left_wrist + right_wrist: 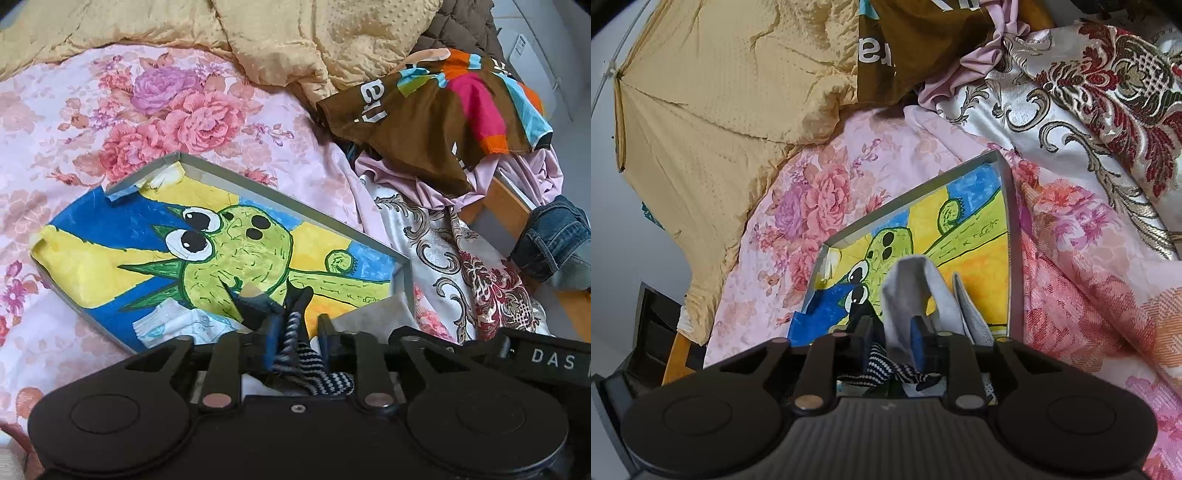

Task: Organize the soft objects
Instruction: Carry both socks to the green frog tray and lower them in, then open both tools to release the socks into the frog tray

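Left wrist view takes in a bed covered by a pink floral sheet [110, 122], with a tan dimpled quilt [295, 40] heaped along the far edge from ten to one o'clock. At two o'clock a brown cloth with bright stripes [443, 107] lies over a lilac satin garment [424, 184], and a cream-and-red brocade fabric [461, 251] spreads down toward four o'clock, with folded denim [554, 243] at three o'clock. None of these reaches into the tray.

A shallow grey tray [295, 206] sits on the sheet in the centre; its floor carries a blue and yellow drawing of a green cartoon creature. Its long axis runs from nine o'clock toward four o'clock in this view. A white patterned sock [173, 321] lies in the near corner at seven o'clock.

Left tongs [297, 332] stand slightly apart at six o'clock over the tray's near edge, with a dark striped sock [295, 347] lying loose between the blue pads; the pads do not seem to press on it. Its long axis follows the tongs, its dark end pointing toward twelve o'clock.

Right wrist view shows the right tongs [894, 332] also a little apart, over the same tray [1010, 221]. A grey-white sock [908, 295] stands up between the fingers, draped over the right blue pad [918, 339], pointing to twelve o'clock. Below it, the striped sock [879, 365] lies crosswise.
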`<state>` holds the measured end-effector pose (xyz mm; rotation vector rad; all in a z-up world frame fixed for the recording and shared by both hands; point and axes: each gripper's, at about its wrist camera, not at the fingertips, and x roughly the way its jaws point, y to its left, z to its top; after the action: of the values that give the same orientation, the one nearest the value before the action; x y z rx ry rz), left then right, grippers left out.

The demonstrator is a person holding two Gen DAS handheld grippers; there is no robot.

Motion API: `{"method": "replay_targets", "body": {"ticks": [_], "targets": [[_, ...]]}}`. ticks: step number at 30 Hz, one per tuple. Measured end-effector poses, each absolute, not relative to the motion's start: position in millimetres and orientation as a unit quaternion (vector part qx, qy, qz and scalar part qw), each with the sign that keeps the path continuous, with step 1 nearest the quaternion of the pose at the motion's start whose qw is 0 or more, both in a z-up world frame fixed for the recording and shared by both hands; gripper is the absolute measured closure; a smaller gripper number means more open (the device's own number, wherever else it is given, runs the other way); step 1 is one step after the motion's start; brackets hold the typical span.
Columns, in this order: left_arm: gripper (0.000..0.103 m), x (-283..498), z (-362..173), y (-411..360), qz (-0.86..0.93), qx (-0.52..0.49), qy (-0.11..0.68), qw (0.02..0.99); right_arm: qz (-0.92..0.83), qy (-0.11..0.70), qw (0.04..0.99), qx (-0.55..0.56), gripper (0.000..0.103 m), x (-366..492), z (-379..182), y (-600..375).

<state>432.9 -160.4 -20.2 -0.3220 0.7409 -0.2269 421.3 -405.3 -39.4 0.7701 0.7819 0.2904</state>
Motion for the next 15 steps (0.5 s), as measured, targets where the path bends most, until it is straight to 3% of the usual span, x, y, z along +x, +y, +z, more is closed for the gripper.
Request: {"method": "replay_targets", "body": {"ticks": [8,15], "targets": [[0.037,405.4,-3.1,-140.2,-0.091,-0.163,0.337,0.923,0.14,0.36,0.855,0.346,0.056,410.0,-27.4,-403.1],[0.021,369.2,22.7,-119.9,-0.08,-0.176,0.302,0.933,0.141,0.32,0.886,0.304,0.038,381.9,2.0,-398.2]]}}
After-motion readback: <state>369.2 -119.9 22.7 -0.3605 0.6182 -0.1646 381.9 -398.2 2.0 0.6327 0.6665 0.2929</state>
